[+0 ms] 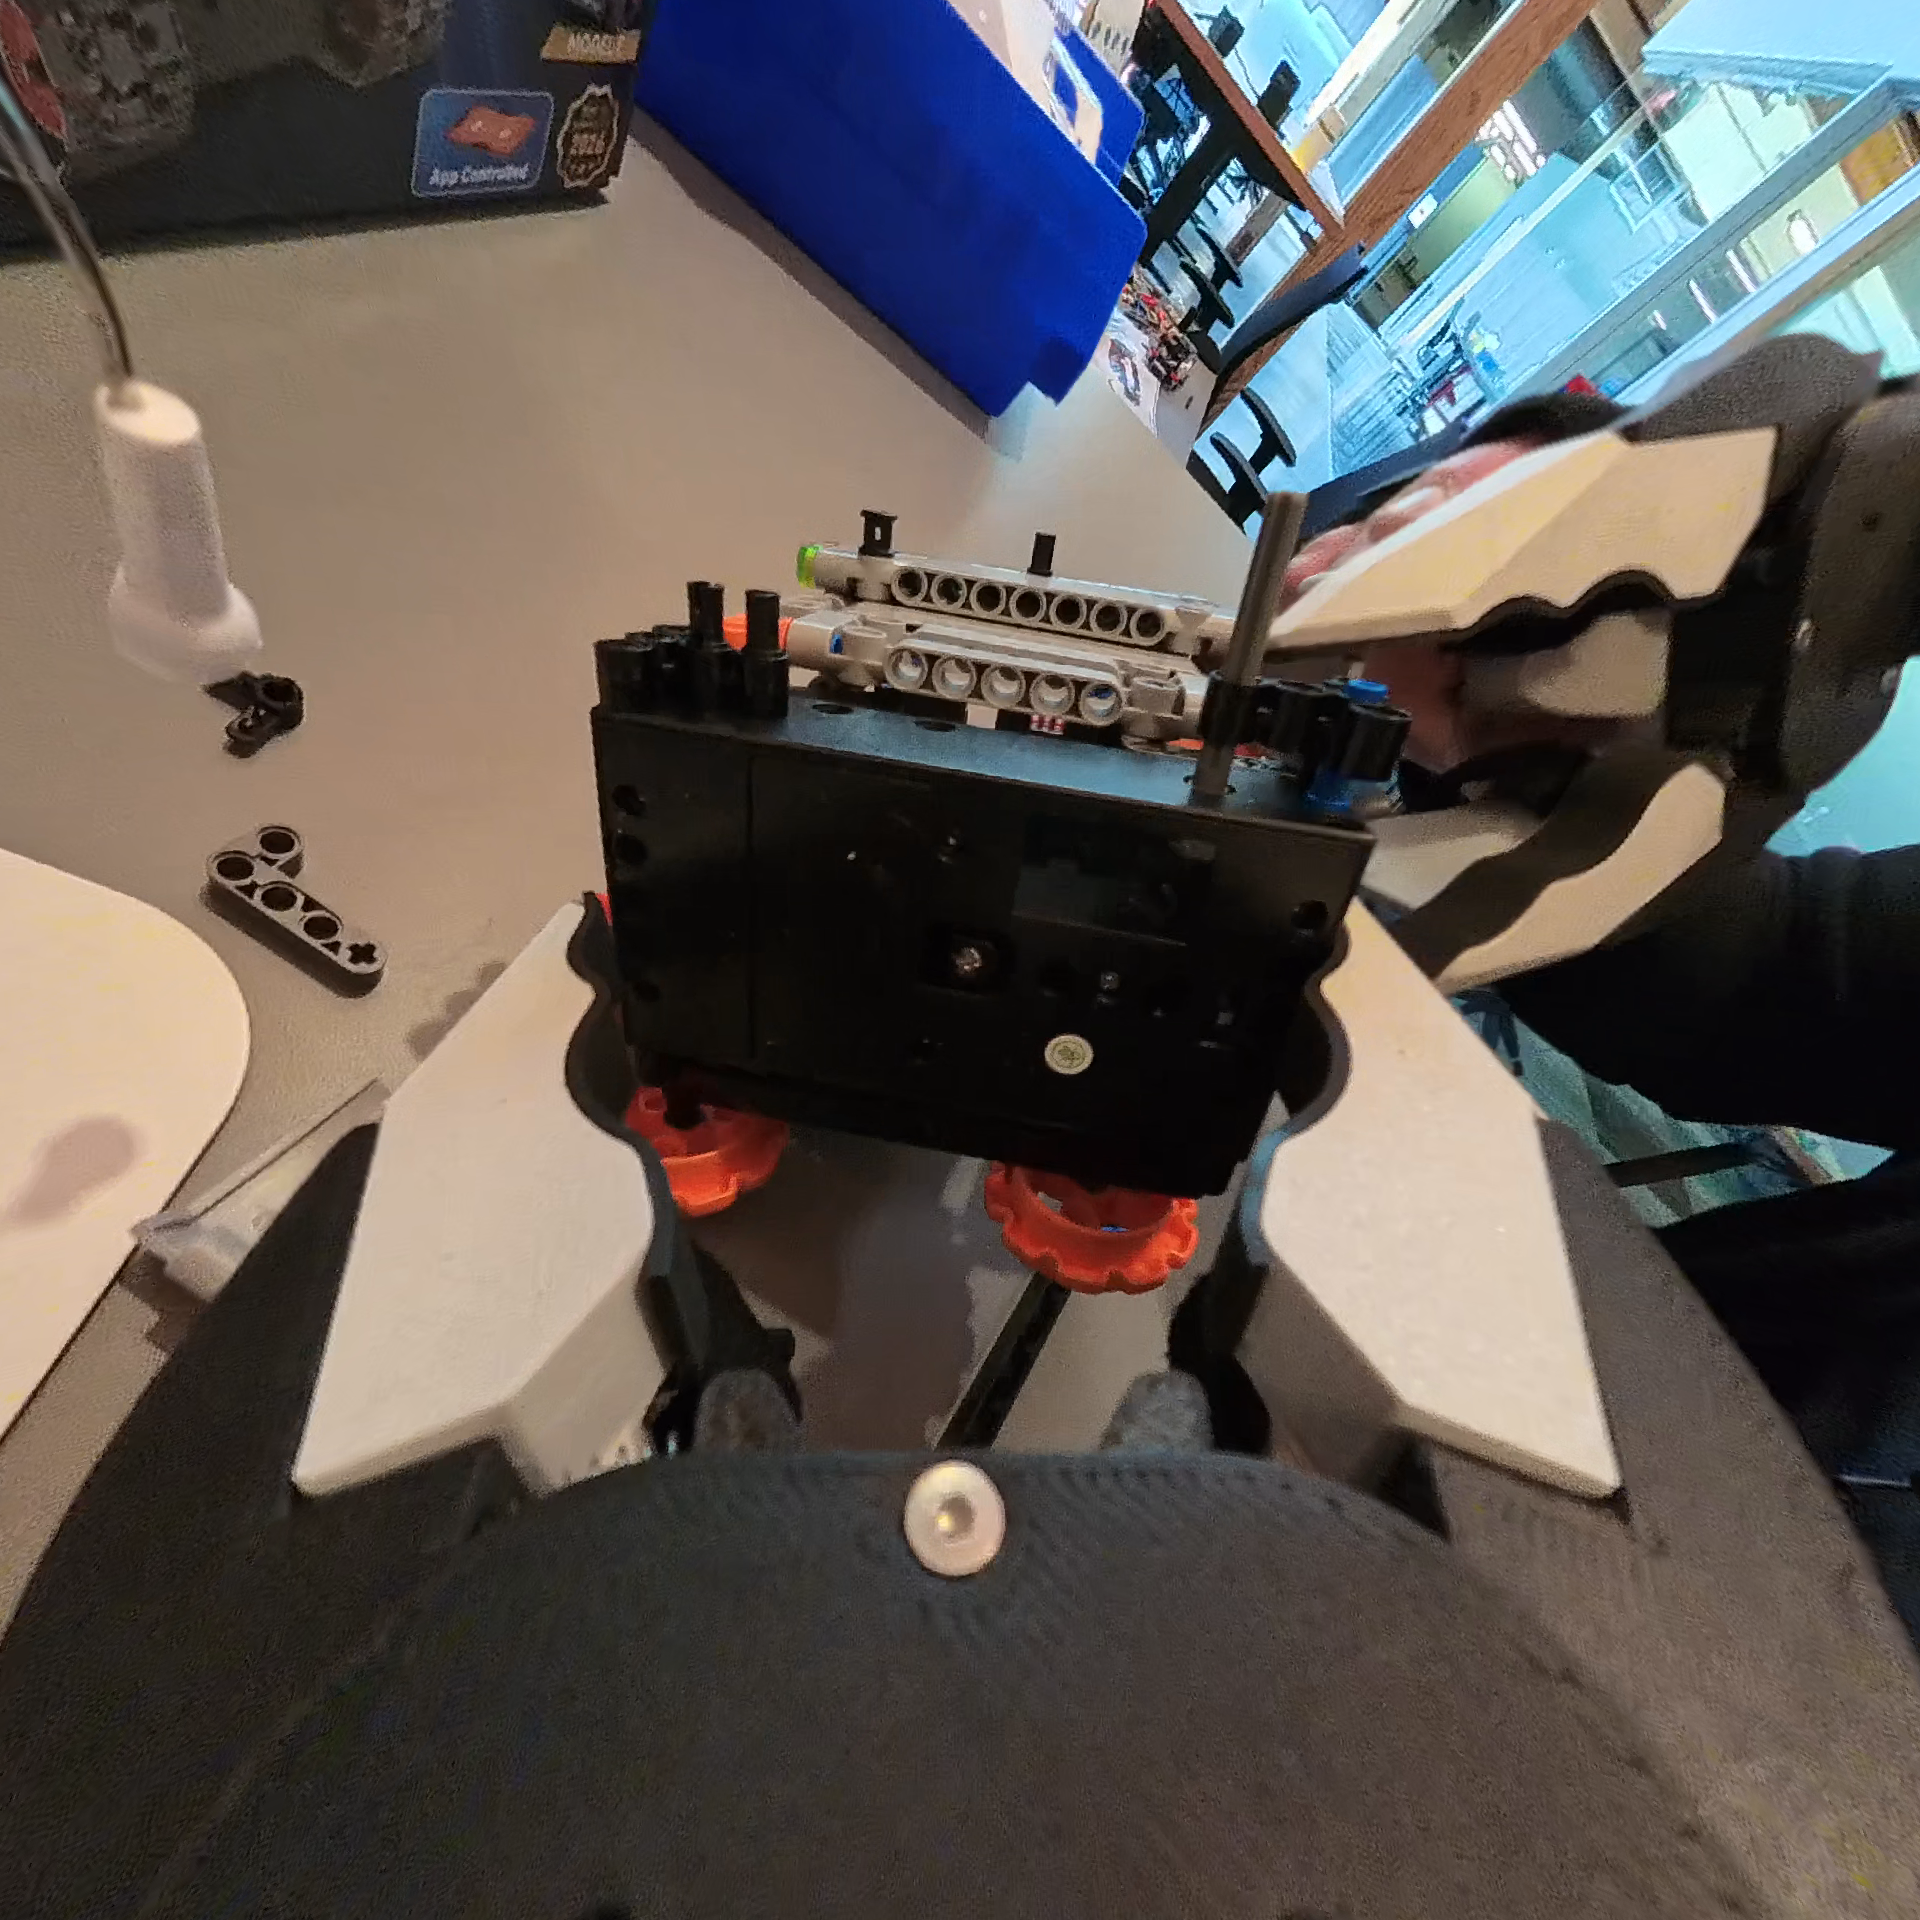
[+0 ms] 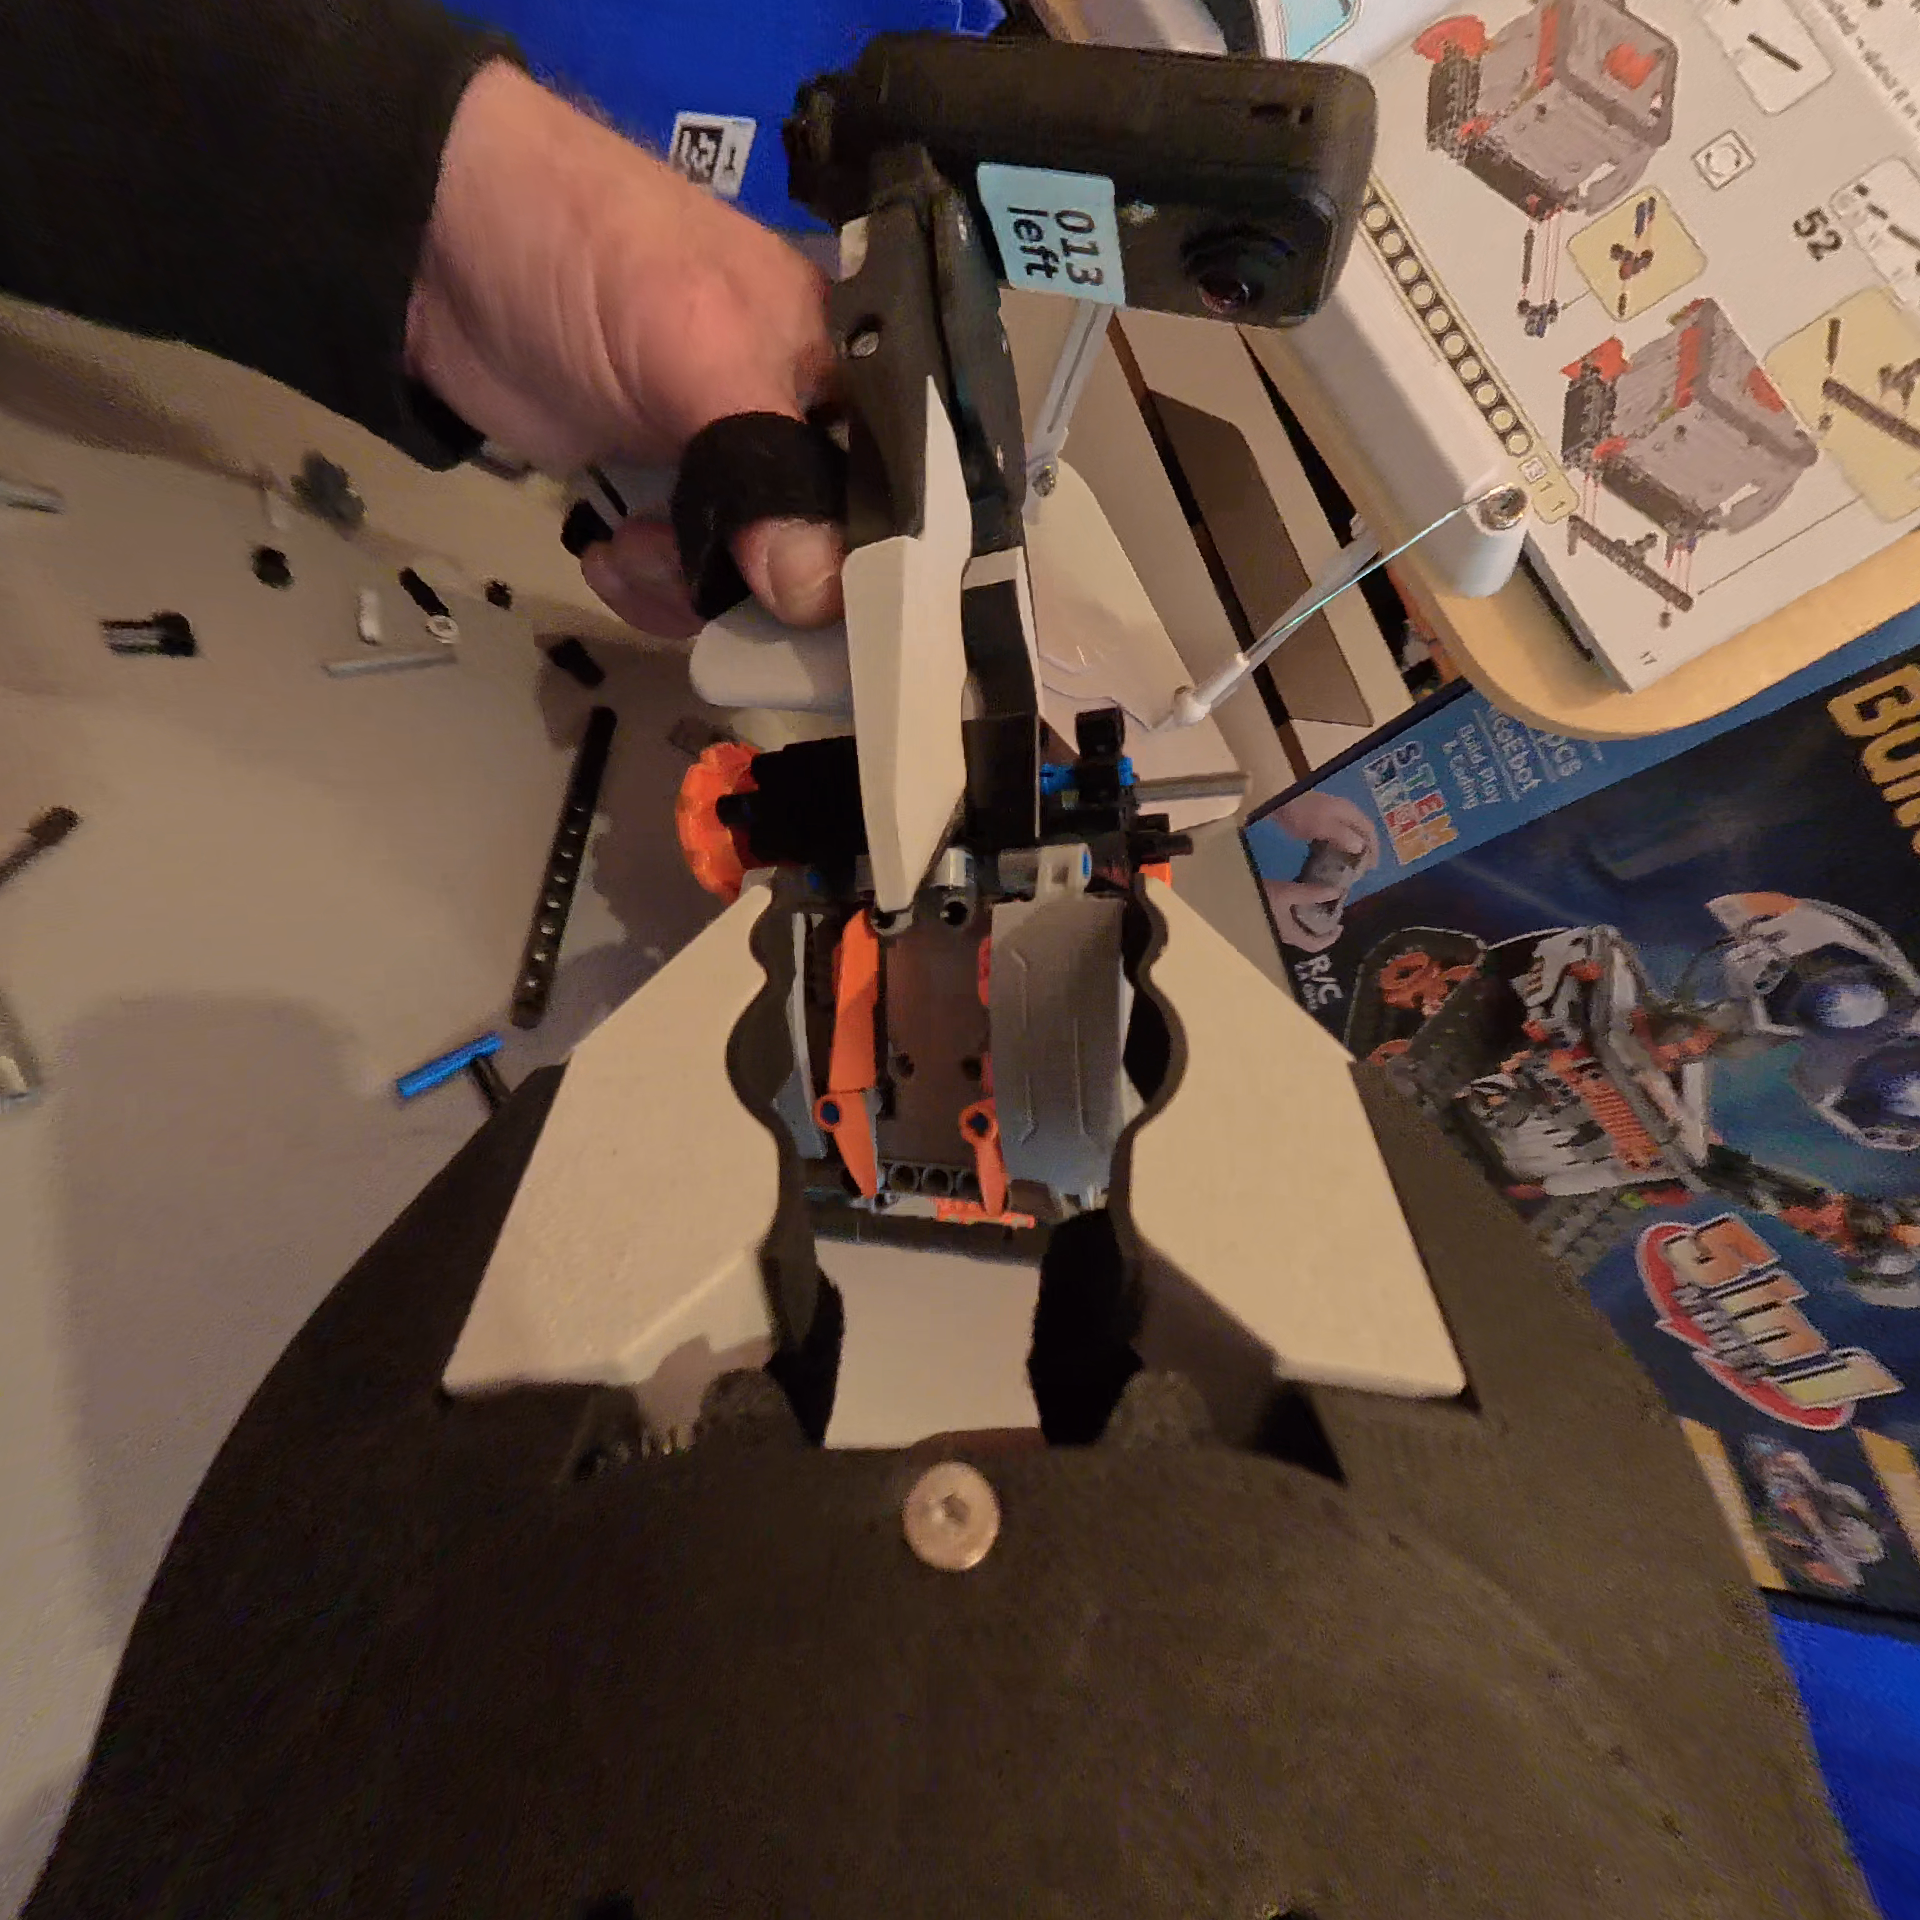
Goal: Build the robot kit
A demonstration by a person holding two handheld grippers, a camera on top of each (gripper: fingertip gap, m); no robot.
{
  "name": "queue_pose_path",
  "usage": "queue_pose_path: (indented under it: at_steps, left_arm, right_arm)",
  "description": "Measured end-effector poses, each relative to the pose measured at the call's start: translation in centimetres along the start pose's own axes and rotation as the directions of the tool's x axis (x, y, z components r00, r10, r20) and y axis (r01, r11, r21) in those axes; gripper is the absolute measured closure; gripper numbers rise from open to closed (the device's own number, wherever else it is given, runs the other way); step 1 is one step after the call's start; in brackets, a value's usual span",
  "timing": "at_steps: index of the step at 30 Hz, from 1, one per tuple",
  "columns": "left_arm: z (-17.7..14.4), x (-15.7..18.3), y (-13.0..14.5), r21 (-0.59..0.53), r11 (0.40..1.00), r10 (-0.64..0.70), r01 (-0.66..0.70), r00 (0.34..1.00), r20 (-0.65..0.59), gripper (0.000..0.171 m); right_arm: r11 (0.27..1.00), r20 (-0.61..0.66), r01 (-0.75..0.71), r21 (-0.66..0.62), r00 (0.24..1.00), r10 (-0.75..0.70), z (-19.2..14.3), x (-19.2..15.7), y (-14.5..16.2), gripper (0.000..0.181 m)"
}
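**Gripping one brick-built model from two sides**

Clamping inward, the left gripper (image 1: 961, 997) has its two white fingers pressed against the flanks of the brick-built model (image 1: 966, 935), whose black box-shaped body fills the gap between them. The jaws stand fairly wide, set by the width of that body, and the model is held clear of the table (image 1: 468, 499). Grey perforated beams (image 1: 1023, 644) lie along the model's top, a grey axle (image 1: 1252, 634) stands upright near its right end, and orange gears (image 1: 1091, 1226) show beneath it.

The right gripper (image 2: 951, 1049) closes on the same model (image 2: 935, 1060) from another side, its fingers touching the grey and orange panels, with a narrower gap than the left one's. In the right wrist view a hand (image 2: 613, 343) holds the left gripper's handle.

Farther out, on the table, a dark L-shaped beam (image 1: 296, 909) and a small black connector (image 1: 260, 707) lie well apart from the model. Loose parts include a long black beam (image 2: 566, 862) and a blue pin (image 2: 447, 1065). An illustrated box (image 2: 1621, 1091) and an open instruction booklet (image 2: 1662, 312) sit beyond.
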State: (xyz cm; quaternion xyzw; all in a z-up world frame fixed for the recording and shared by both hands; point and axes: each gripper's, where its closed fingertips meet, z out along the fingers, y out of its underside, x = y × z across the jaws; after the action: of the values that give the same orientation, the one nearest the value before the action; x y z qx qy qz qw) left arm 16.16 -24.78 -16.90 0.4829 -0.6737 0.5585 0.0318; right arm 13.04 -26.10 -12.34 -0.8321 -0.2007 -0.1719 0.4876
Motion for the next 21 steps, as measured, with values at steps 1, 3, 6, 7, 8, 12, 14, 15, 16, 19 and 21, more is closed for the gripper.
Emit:
queue_pose_path:
  at_steps: [1,3,6,7,8,12,14,15,16,19,21]
  left_arm:
    - [0.1,0.0,-0.1,-0.003,1.000,-0.012,0.012,1.000,-0.007,0.044]
    - [0.1,-0.1,-0.4,0.007,0.998,-0.061,0.061,0.998,-0.022,0.044]
    - [0.4,-0.1,-0.7,0.009,0.996,-0.092,0.092,0.995,-0.037,0.044]
    - [0.5,-0.2,-0.8,0.012,0.995,-0.102,0.103,0.994,-0.039,0.045]
    - [0.6,-0.2,-0.8,0.013,0.994,-0.110,0.110,0.993,-0.042,0.045]
    - [0.7,-0.5,-1.2,0.029,0.989,-0.147,0.148,0.988,-0.047,0.045]
    - [0.7,-0.6,-1.4,0.040,0.985,-0.165,0.167,0.985,-0.053,0.045]
    - [0.8,-0.6,-1.5,0.041,0.985,-0.166,0.168,0.984,-0.058,0.045]
    - [0.8,-0.6,-1.5,0.043,0.984,-0.171,0.174,0.983,-0.064,0.045]
    - [1.0,-0.6,-1.7,0.046,0.982,-0.182,0.186,0.981,-0.070,0.045]
    - [1.0,-0.7,-1.8,0.051,0.980,-0.190,0.194,0.979,-0.076,0.045]
  right_arm:
    - [1.000,-0.016,0.021,-0.003,1.000,-0.021,0.2,0.1,0.0,0.118]
    - [0.999,-0.056,0.049,-0.017,0.997,-0.049,0.5,0.7,0.1,0.119]
    - [0.997,-0.095,0.075,-0.028,0.992,-0.077,0.8,1.1,-0.1,0.115]
    - [0.996,-0.100,0.085,-0.033,0.991,-0.088,1.0,1.1,-0.2,0.113]
    - [0.995,-0.106,0.092,-0.039,0.990,-0.095,1.2,1.1,-0.2,0.108]
    - [0.994,-0.115,0.076,-0.073,0.990,-0.084,1.7,1.4,-0.2,0.099]
    - [0.993,-0.100,0.047,-0.110,0.993,-0.058,1.8,1.3,0.2,0.088]
    - [0.992,-0.092,0.033,-0.123,0.995,-0.044,1.9,1.1,0.4,0.083]
    - [0.990,-0.081,0.023,-0.136,0.996,-0.035,2.0,0.9,0.6,0.078]
    - [0.988,-0.055,0.001,-0.155,0.998,-0.009,2.8,0.6,0.9,0.066]
    - [0.988,-0.070,0.005,-0.153,0.997,-0.016,2.7,1.1,1.0,0.079]
